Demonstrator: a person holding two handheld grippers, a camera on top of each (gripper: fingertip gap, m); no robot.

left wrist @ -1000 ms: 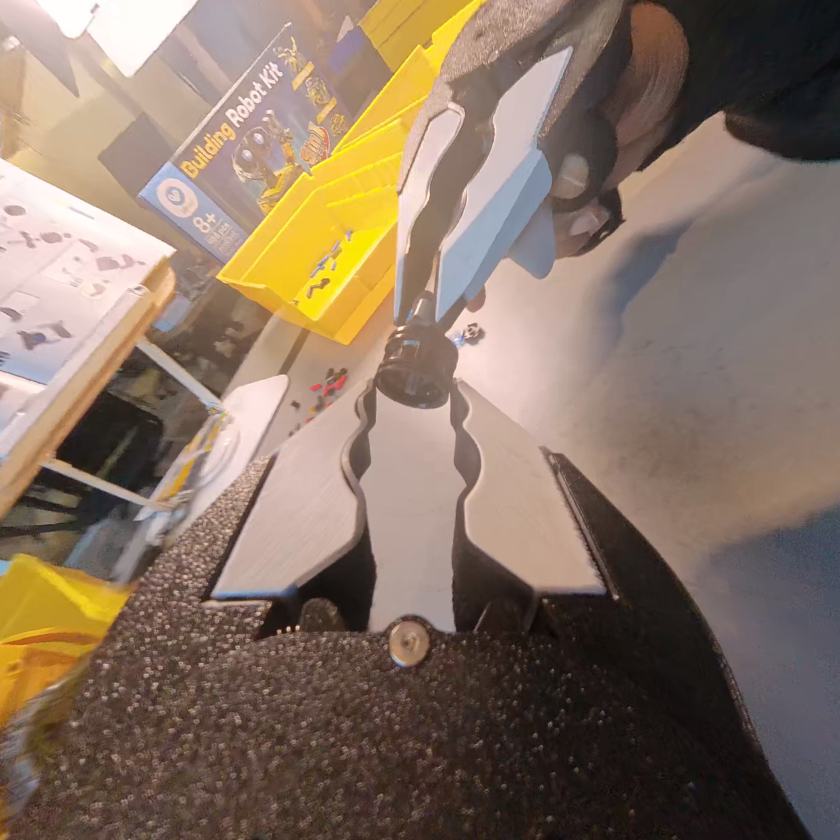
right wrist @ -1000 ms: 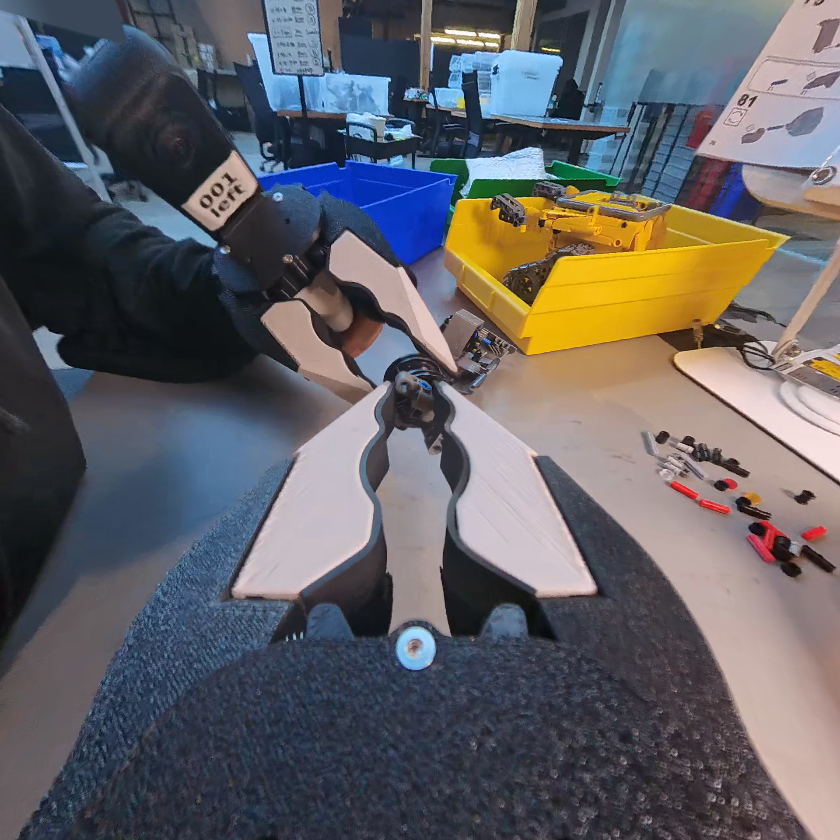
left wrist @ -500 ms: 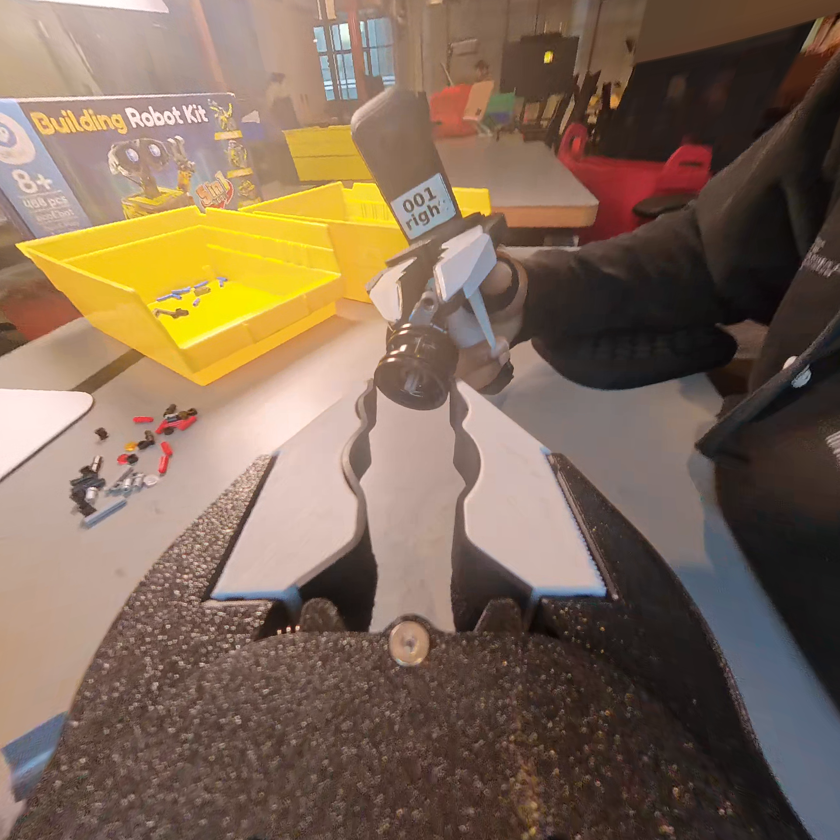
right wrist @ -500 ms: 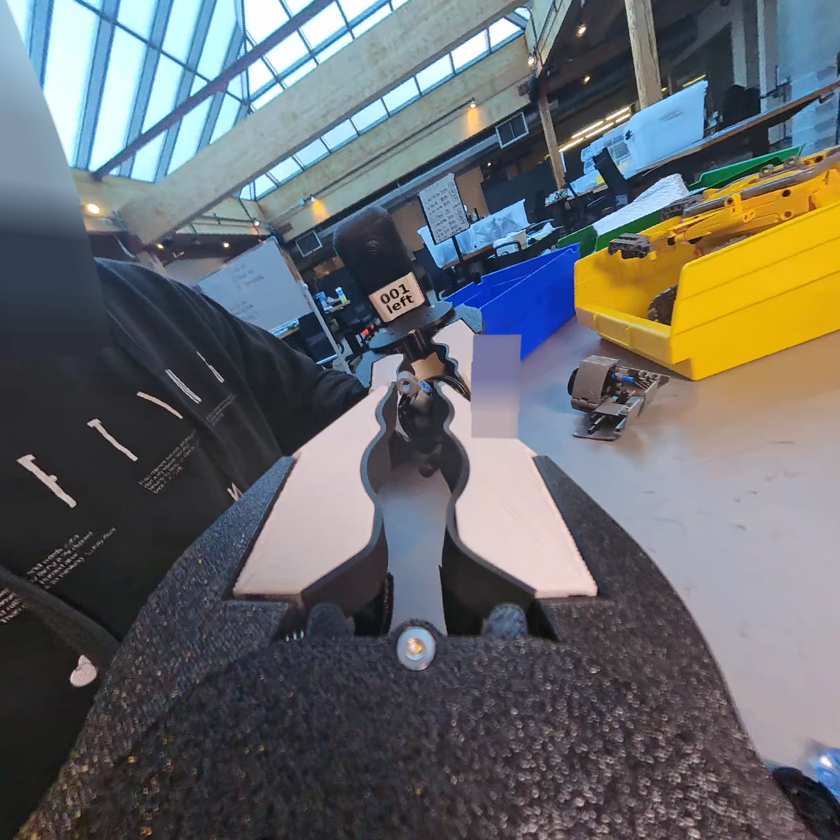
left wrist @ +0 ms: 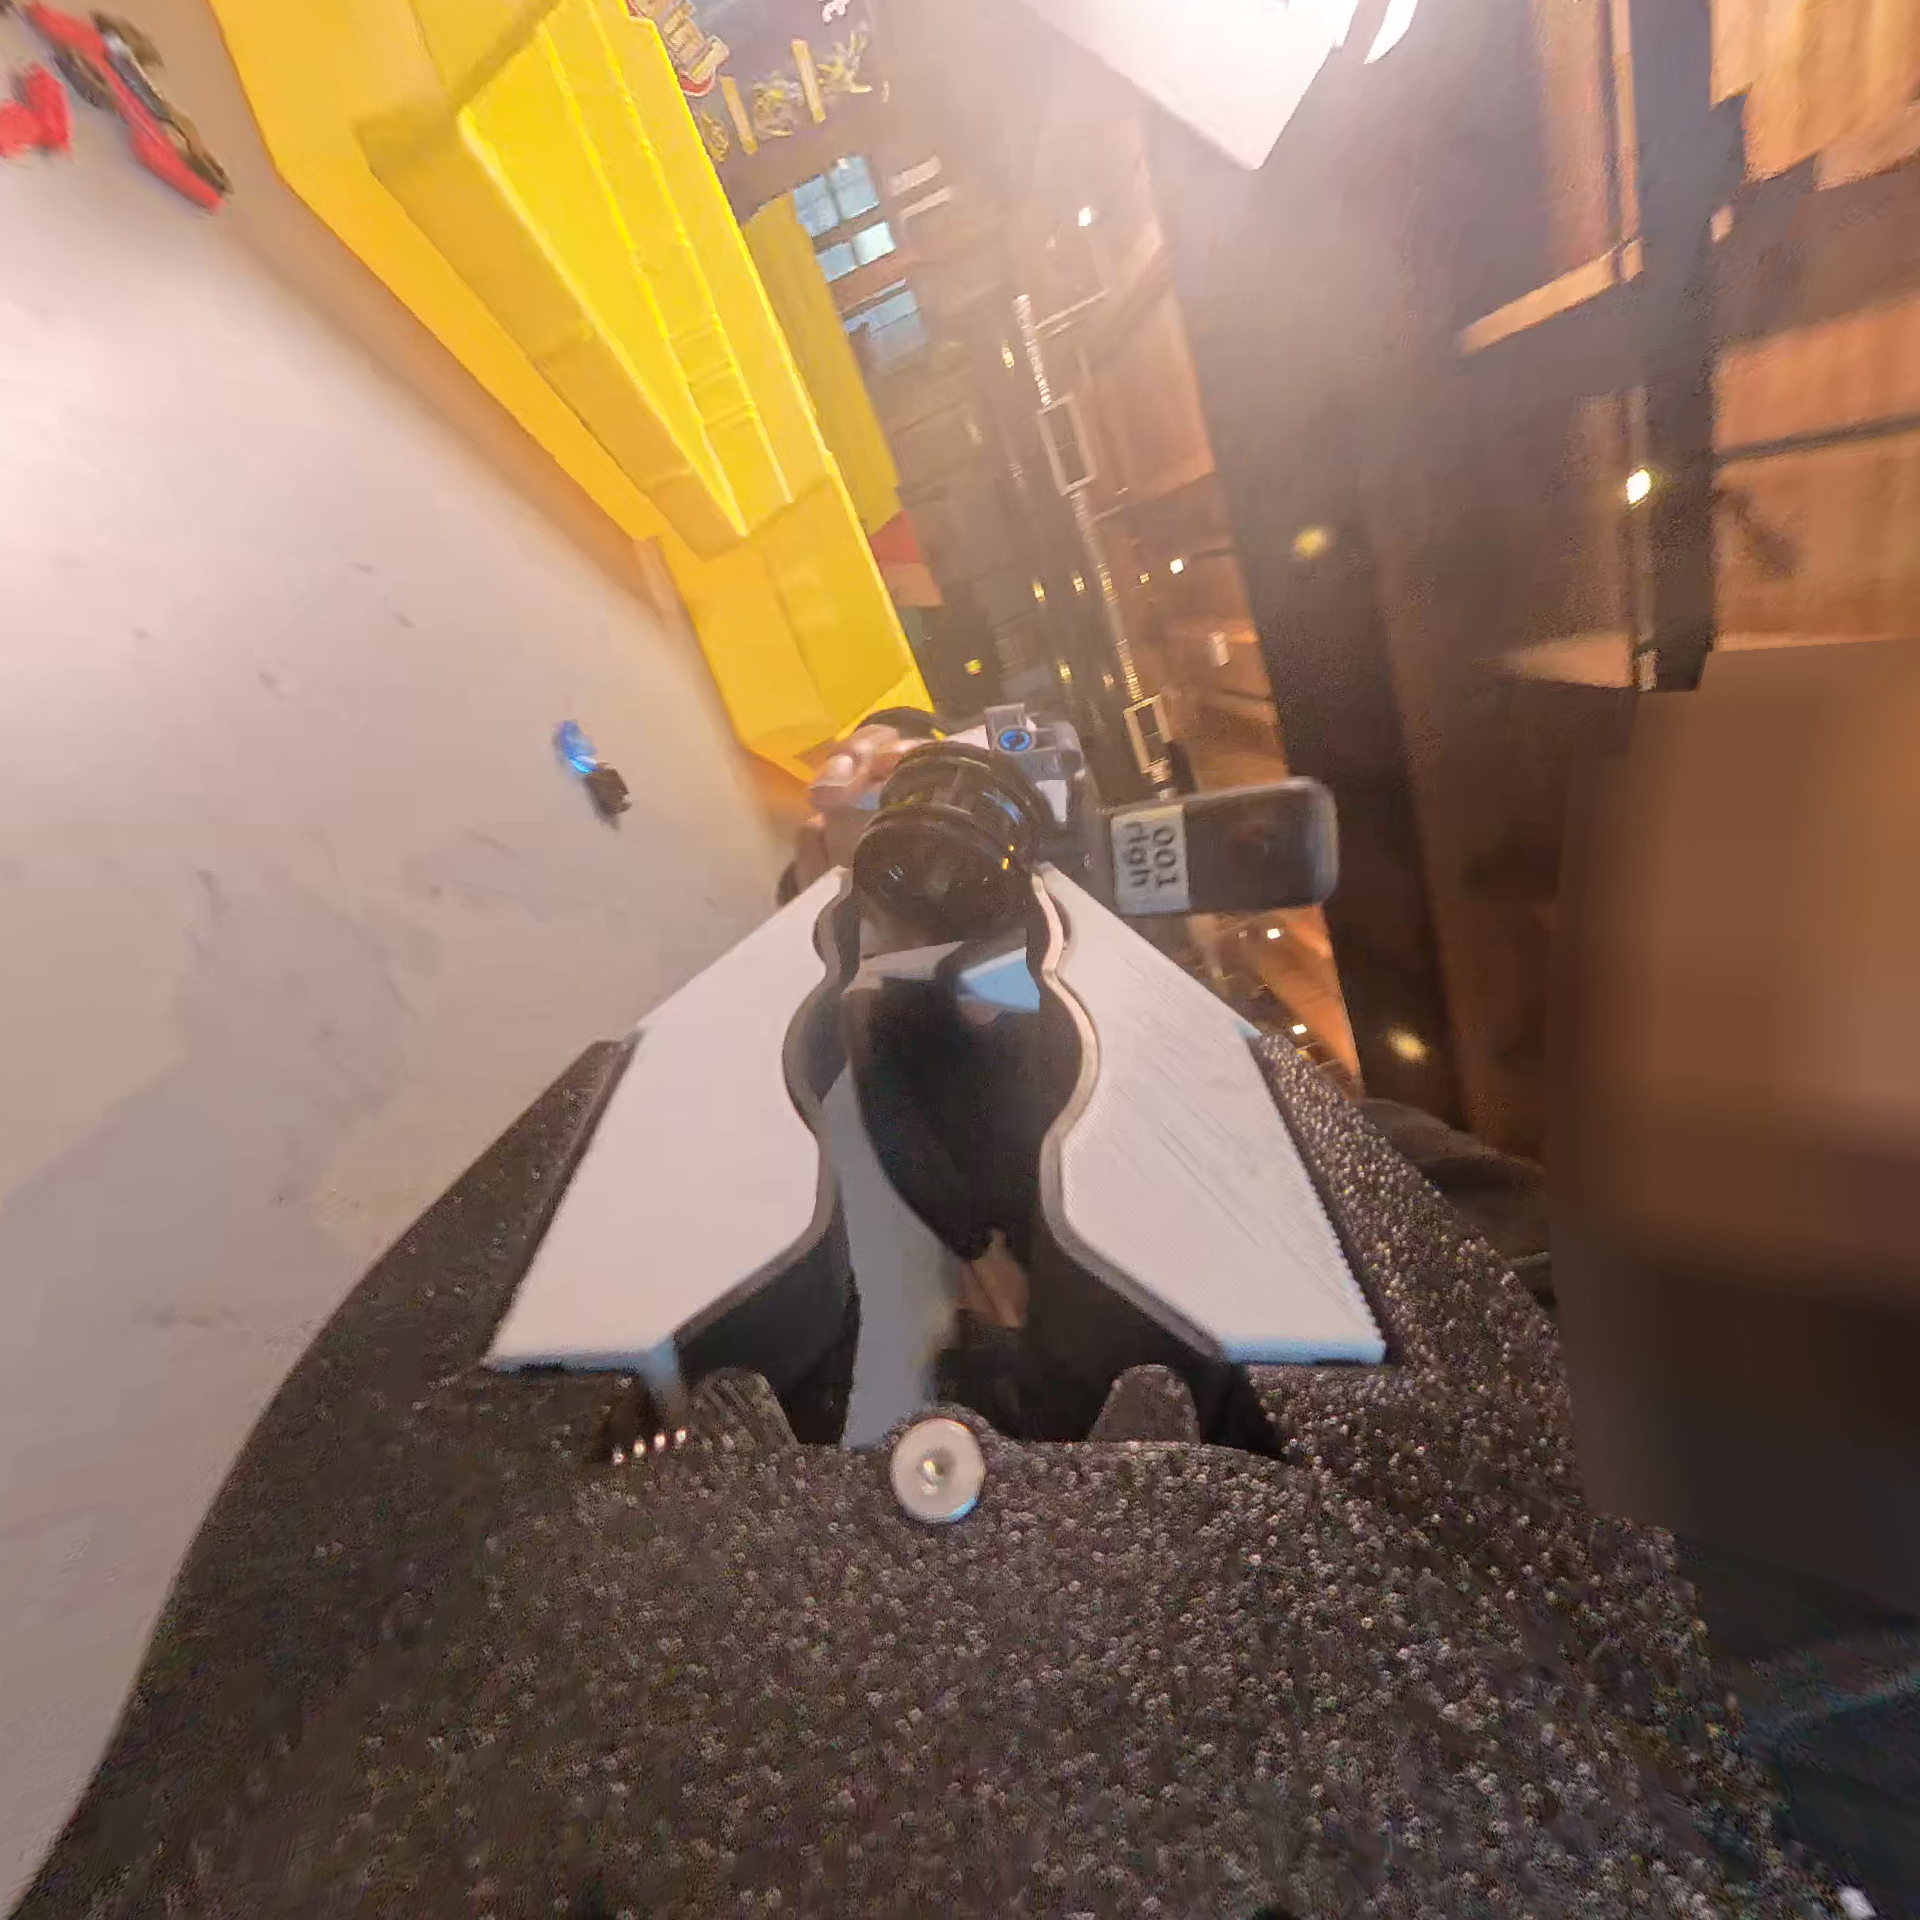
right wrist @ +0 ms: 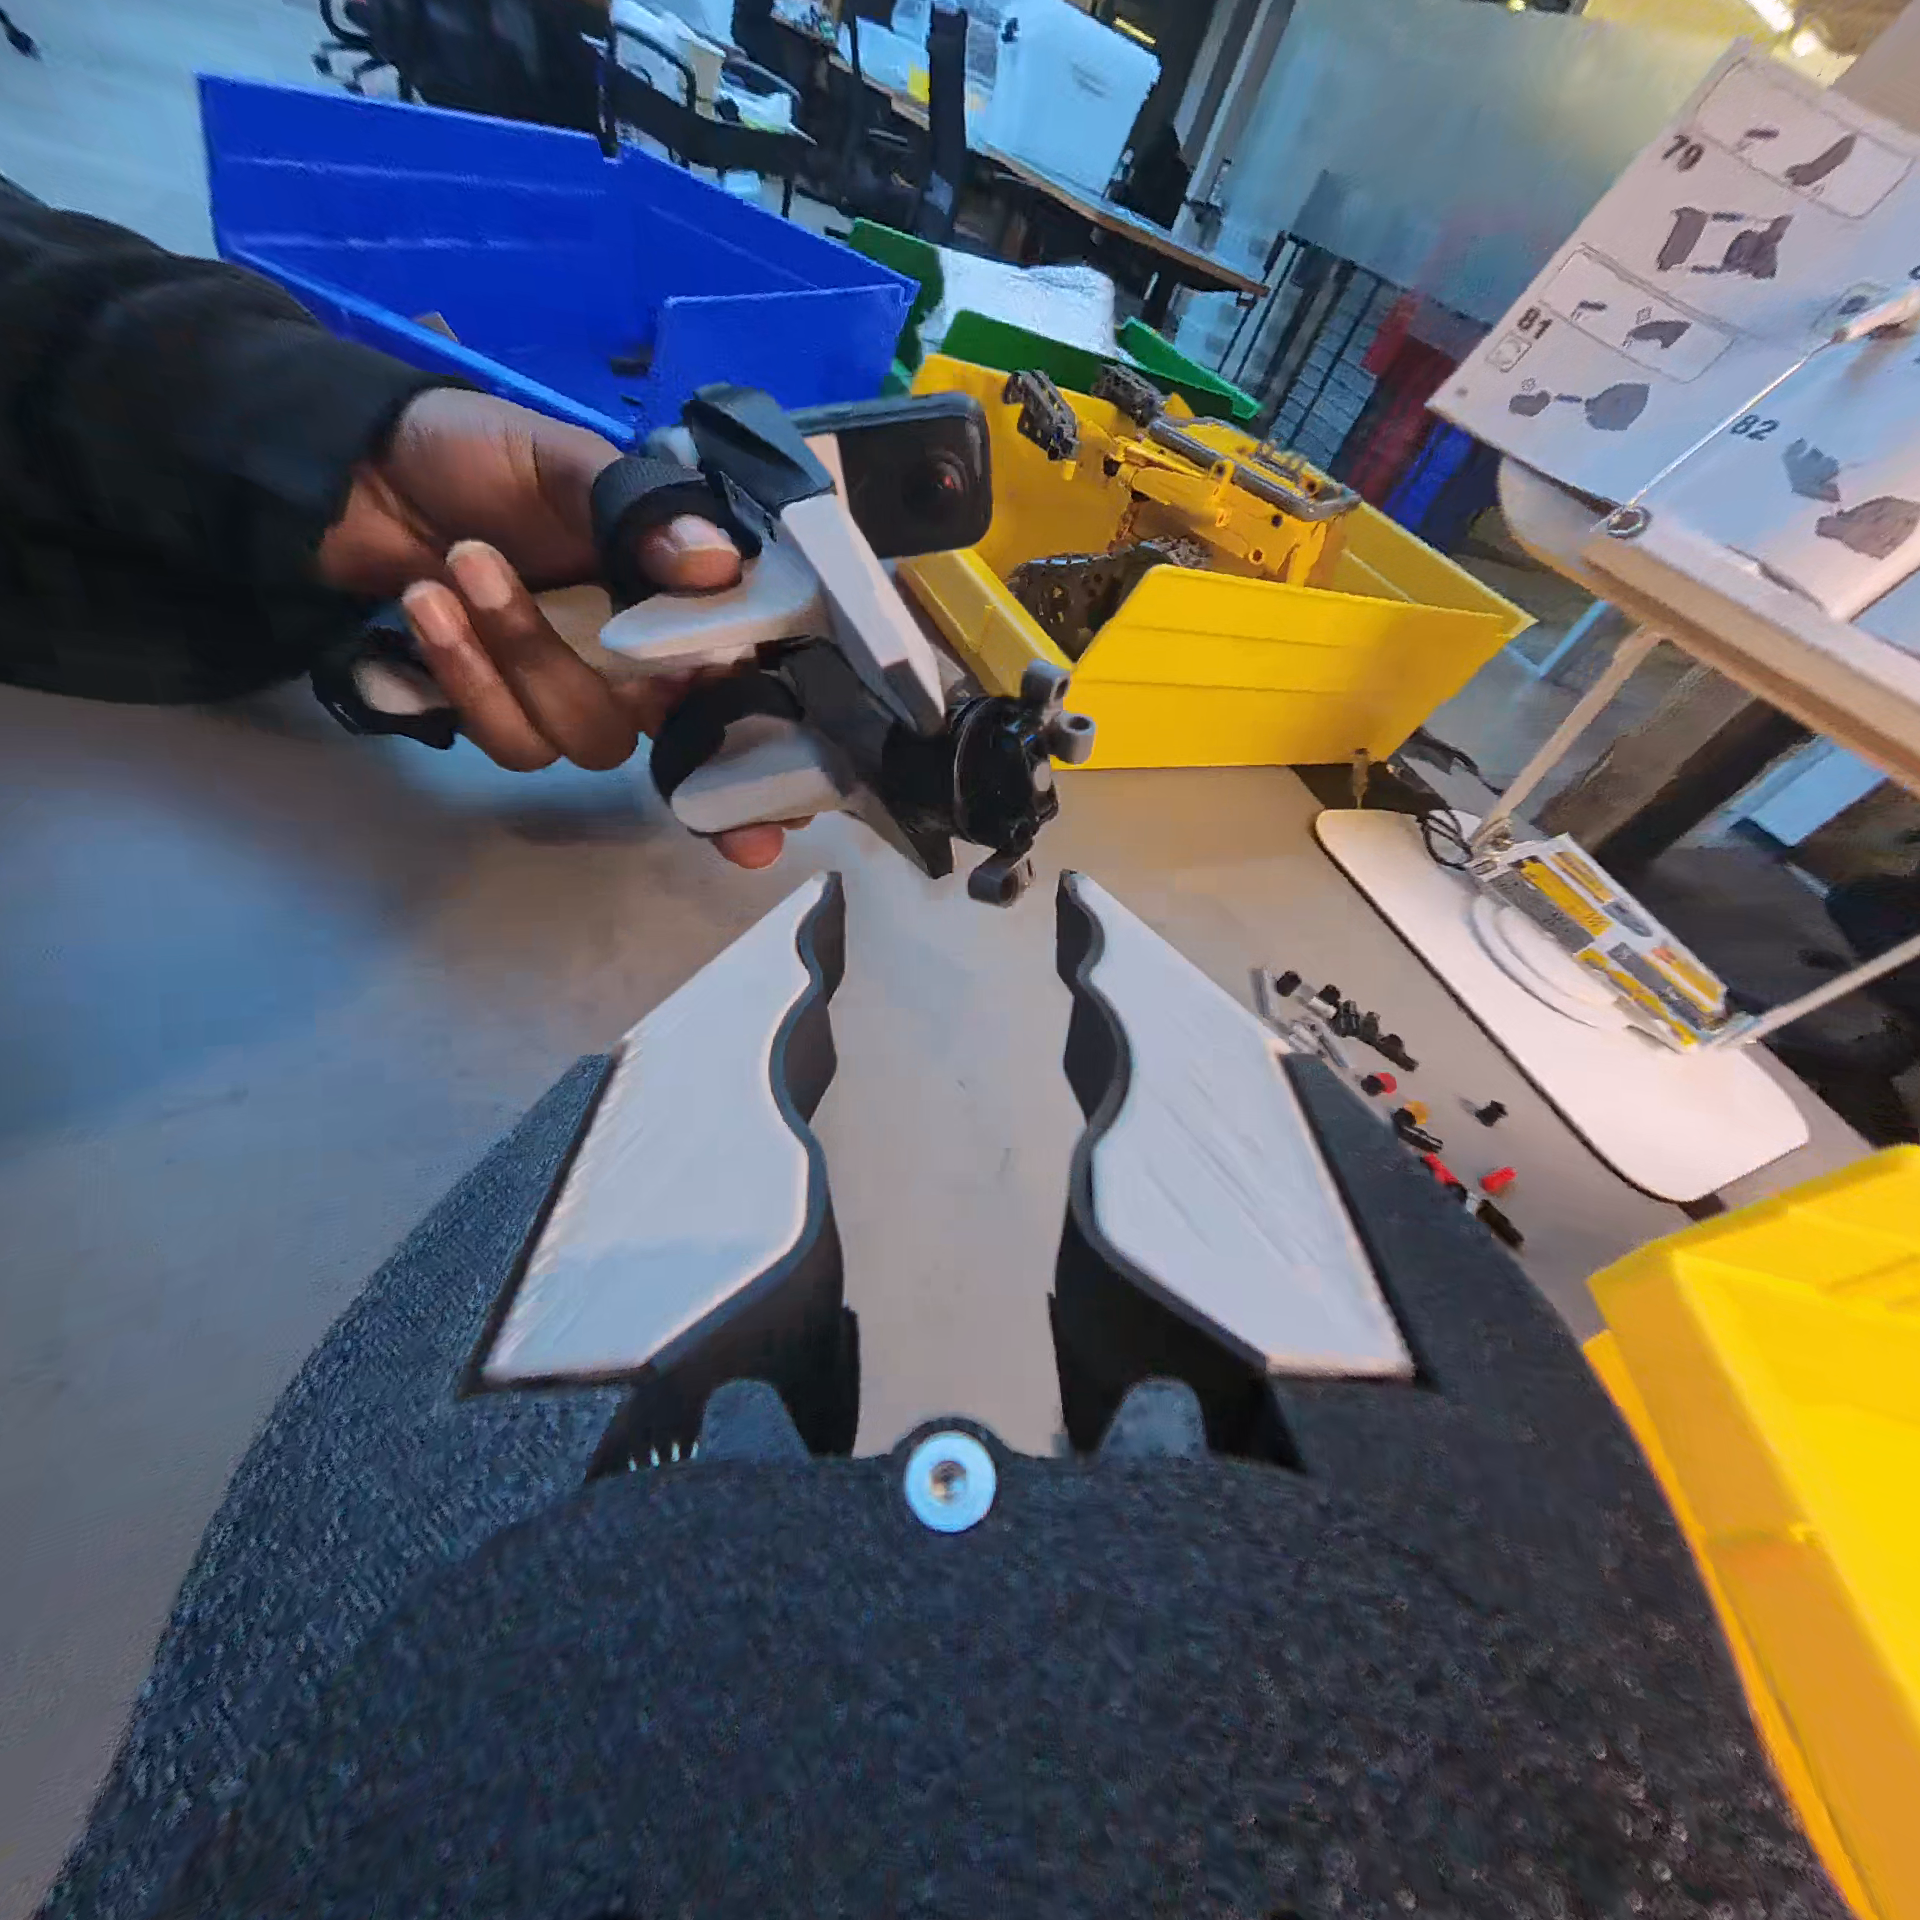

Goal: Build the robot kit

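Right wrist view: right hand-held gripper (right wrist: 951, 894) is held released, fingers spread, nothing between them. Left hand-held gripper (right wrist: 935, 821) is clenched on a black wheel assembly (right wrist: 997, 774), held above the grey table (right wrist: 312, 935) just beyond the right fingertips. Wheel is judged light, rigid, ridged plastic with grey connector pegs; best taken by the rim. Noted beyond: loose small parts (right wrist: 1392, 1081), yellow bin (right wrist: 1247, 665), blue bin (right wrist: 540, 249), instruction sheet (right wrist: 1714, 281).
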